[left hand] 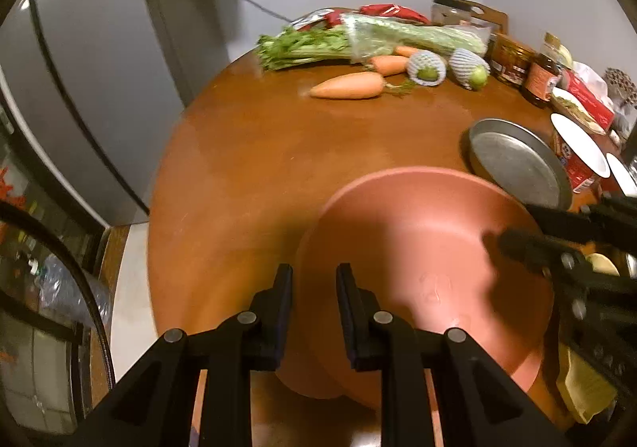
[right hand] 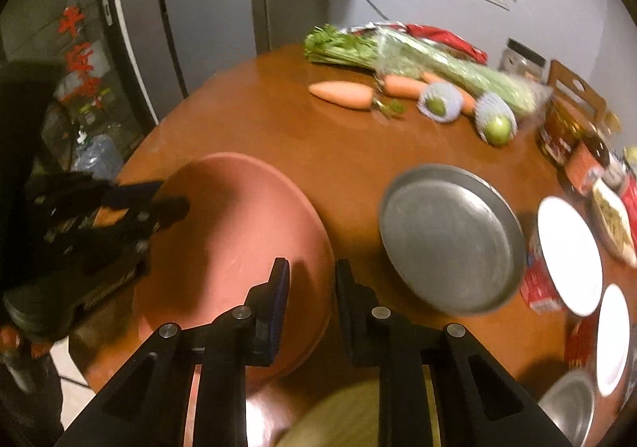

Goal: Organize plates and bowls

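Note:
A large pink bowl (left hand: 418, 244) sits on the round wooden table (left hand: 258, 152); it also shows in the right wrist view (right hand: 239, 232). My left gripper (left hand: 313, 278) straddles the bowl's near-left rim with its jaws a little apart, one finger on each side of the rim. My right gripper (right hand: 310, 274) straddles the bowl's right rim the same way. Each gripper shows in the other's view, the right one (left hand: 517, 244) and the left one (right hand: 167, 204). A grey metal plate (right hand: 450, 236) lies to the right of the bowl, seen too in the left wrist view (left hand: 517, 164).
Carrots (left hand: 346, 85), celery (left hand: 358, 39), two netted green fruits (left hand: 426, 69) and jars (left hand: 509, 59) lie at the table's far side. White plates (right hand: 569, 256) stand at the right on red packets. A yellowish item (right hand: 350, 411) lies near me. A fridge (left hand: 71, 88) stands left.

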`<state>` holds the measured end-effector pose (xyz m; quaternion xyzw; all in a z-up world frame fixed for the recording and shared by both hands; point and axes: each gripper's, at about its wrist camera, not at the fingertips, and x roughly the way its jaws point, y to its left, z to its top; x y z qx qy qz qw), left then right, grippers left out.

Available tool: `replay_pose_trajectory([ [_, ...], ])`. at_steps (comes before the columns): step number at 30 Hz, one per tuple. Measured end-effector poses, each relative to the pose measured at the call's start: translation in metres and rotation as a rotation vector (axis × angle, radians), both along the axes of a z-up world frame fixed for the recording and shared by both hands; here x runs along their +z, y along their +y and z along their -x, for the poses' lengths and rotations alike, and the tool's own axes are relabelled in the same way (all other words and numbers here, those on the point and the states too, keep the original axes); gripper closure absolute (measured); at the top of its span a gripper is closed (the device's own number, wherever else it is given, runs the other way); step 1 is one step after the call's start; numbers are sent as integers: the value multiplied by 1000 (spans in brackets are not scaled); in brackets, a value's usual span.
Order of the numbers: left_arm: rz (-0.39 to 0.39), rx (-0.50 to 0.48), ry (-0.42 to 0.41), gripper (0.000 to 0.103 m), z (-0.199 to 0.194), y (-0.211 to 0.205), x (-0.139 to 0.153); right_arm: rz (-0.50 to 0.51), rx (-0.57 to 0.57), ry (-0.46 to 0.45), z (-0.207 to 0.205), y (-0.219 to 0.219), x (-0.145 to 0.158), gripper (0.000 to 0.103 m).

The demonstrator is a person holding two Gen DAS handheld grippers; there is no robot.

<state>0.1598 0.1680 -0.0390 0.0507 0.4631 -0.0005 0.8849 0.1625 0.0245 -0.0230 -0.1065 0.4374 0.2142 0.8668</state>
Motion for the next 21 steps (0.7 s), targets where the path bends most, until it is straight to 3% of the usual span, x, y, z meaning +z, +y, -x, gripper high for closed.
replay_pose_trajectory([
  [21,-11,32,-2,80,10,11,-4,87,41,23,-25,32,-20,78],
])
